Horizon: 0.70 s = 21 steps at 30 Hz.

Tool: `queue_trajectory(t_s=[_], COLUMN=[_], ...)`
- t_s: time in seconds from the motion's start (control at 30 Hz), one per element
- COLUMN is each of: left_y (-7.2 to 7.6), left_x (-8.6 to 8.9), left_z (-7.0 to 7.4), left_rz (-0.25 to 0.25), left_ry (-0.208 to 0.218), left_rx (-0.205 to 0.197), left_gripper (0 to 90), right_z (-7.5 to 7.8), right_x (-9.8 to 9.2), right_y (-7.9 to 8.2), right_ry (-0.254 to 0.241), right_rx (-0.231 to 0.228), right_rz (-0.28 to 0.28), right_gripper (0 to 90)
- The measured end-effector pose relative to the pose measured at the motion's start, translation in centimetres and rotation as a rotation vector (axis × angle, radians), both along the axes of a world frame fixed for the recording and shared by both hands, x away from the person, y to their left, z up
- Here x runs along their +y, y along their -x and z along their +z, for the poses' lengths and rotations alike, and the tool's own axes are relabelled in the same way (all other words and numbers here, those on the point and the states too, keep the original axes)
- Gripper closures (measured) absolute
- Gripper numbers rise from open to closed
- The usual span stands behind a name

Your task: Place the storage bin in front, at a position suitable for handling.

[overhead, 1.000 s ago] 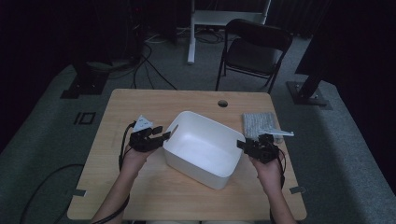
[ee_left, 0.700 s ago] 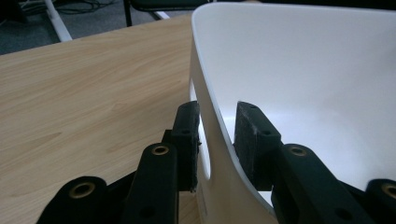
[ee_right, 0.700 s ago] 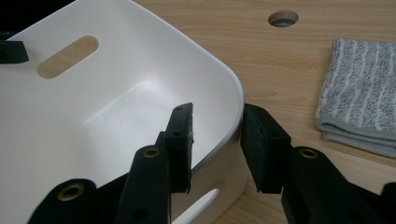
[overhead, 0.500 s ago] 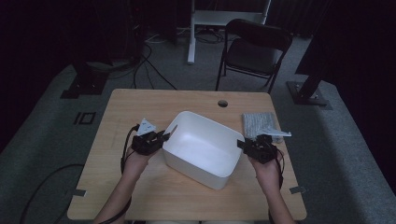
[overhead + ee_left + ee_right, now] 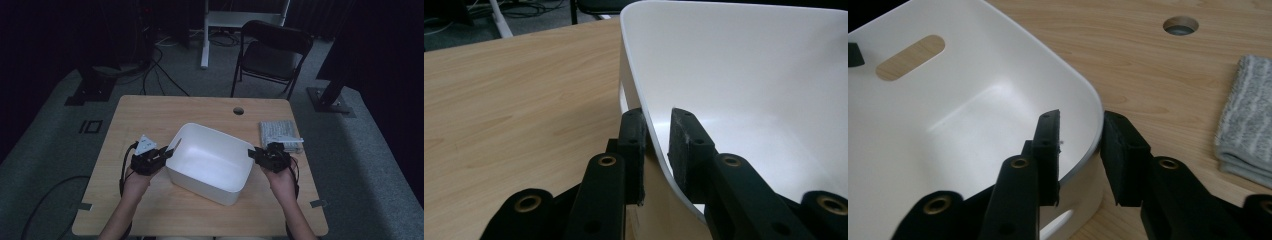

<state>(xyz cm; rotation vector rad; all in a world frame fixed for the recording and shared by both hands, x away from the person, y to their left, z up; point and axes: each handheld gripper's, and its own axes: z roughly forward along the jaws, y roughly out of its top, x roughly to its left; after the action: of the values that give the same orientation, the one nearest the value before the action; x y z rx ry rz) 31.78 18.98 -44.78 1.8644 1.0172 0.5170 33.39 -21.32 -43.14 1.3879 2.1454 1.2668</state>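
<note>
A white, glossy plastic tub (image 5: 210,160) with rounded corners and an open top sits upright on the light wooden desk (image 5: 150,112), turned at an angle to the desk's edges. It lies nearer the desk's front edge than its back edge, roughly midway between the left and right edges. The inside is smooth, empty and white. Its thin walls (image 5: 734,65) curve outward toward the rim. An oval handle slot (image 5: 910,57) is cut through one end wall, and another slot (image 5: 1058,222) shows low on the opposite end. The tub's left and right rims each stand between the jaws of a hand-held gripper.
</note>
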Motion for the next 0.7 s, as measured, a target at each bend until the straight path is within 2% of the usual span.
queue_trajectory(t_s=[0.13,0.23,0.37,0.47,0.7], left_y=[0.8,1.3,1.9,2.5,3.3], left_x=[0.2,0.1,0.3,0.5,0.8], left_z=[-0.1,0.0,-0.2,-0.1,-0.2], left_rz=[0.023,0.027,0.029,0.035,0.064], left_ry=[0.024,0.010,0.021,0.013,0.021], left_rx=[0.008,0.008,0.005,0.003,0.006], left_gripper=[76.3,76.3,75.7,75.1,74.4], right_z=[-0.1,-0.1,-0.4,-0.8,-0.9], right_x=[0.3,0.6,1.2,1.7,2.2], right_y=[-0.4,-0.7,-1.2,-1.5,-2.8], right_ry=[-0.003,0.018,0.028,0.057,0.045], right_rx=[-0.006,-0.012,-0.018,-0.036,-0.013], right_rz=[0.008,0.012,0.022,0.047,0.088], right_gripper=[74.1,76.5,78.9,78.8,78.8])
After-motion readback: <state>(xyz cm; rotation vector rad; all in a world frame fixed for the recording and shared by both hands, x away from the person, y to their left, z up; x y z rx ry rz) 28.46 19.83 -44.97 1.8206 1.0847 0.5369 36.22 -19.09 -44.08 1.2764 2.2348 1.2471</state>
